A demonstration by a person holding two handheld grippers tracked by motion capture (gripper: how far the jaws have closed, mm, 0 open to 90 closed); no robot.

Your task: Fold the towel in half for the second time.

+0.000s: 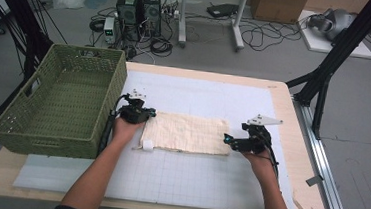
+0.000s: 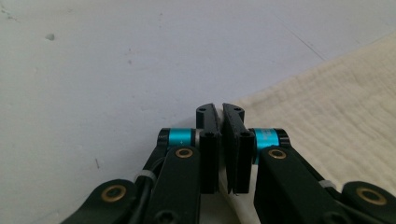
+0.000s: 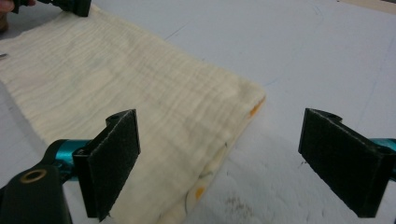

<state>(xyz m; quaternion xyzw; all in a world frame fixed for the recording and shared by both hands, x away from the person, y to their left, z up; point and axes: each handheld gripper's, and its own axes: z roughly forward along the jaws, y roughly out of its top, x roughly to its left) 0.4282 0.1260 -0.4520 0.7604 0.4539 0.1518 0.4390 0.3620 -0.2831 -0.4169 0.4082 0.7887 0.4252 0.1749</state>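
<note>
My left claw [image 1: 141,115] sits at the left end of the folded cream cloth [image 1: 187,133]. Its two black jaws are pressed together, and in the left gripper view [image 2: 221,114] they close right at the edge of the cloth [image 2: 336,107]. I cannot tell for sure if a bit of cloth is pinched between them. My left hand [image 1: 124,129] holds this claw low over the white mat [image 1: 178,176], with my arm coming up from the bottom and leaning a little to the right. A big green basket [image 1: 53,139] stands just to the left of that hand, on the table's left side.

The cloth lies flat in the middle of the mat, long from left to right. A small white tag [image 1: 147,144] pokes out at its near left corner.

My right claw [image 1: 231,139] is at the right end of the cloth. Its jaws are wide apart, and in the right gripper view [image 3: 219,154] one pad hangs over the cloth [image 3: 140,88] and the other over bare mat. They hold nothing. My right hand [image 1: 259,158] grips it from behind, pointing left, with my arm slanting up from the bottom right.
</note>
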